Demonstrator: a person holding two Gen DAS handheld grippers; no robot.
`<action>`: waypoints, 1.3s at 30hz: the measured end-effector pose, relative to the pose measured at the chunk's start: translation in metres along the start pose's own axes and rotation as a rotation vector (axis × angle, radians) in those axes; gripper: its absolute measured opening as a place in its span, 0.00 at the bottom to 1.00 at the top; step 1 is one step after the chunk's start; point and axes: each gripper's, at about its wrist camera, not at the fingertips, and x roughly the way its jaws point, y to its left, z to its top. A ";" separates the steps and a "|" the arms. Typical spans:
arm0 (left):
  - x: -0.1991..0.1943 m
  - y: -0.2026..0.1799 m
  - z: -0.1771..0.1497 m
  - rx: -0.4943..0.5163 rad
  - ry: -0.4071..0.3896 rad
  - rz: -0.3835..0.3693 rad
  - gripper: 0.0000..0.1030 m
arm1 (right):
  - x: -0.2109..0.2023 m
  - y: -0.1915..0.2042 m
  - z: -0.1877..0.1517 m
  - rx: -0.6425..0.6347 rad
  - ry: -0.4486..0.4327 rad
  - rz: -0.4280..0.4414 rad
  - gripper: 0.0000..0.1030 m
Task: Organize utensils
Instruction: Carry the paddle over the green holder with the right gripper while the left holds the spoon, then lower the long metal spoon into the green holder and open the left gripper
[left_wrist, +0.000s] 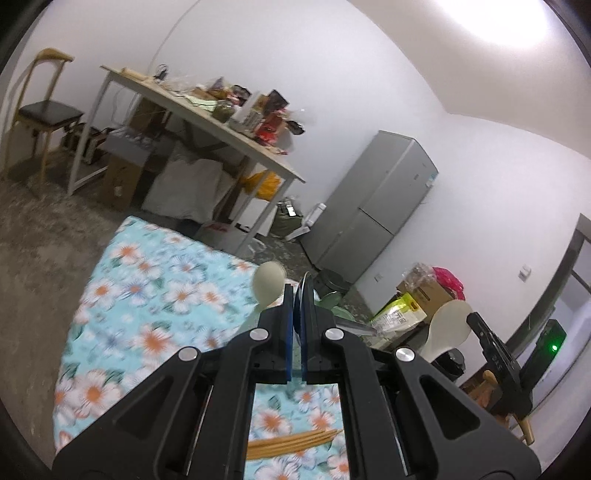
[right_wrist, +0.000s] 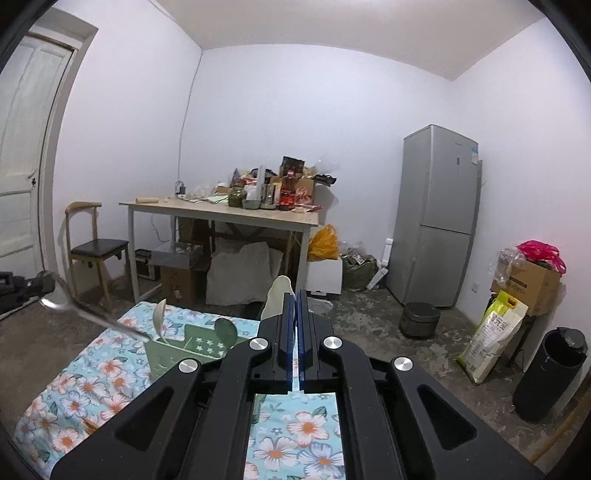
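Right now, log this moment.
left tool: shut on long metal spoon | right tool: shut on white rice paddle | green plastic holder: on floral cloth

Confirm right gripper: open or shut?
Shut. The right gripper clamps the white paddle; its blue pads nearly meet.

Floral cloth (right_wrist: 92, 384), perhaps cotton; wooden chopsticks (left_wrist: 291, 441).
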 end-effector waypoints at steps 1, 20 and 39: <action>0.010 -0.005 0.003 0.010 0.009 -0.008 0.02 | -0.002 -0.002 -0.001 0.004 -0.001 -0.004 0.02; 0.037 -0.004 0.012 0.016 0.003 0.105 0.02 | 0.005 -0.025 0.025 0.043 -0.098 0.059 0.02; -0.003 0.007 0.006 -0.013 -0.038 0.136 0.02 | 0.170 -0.003 0.006 0.080 0.012 0.088 0.02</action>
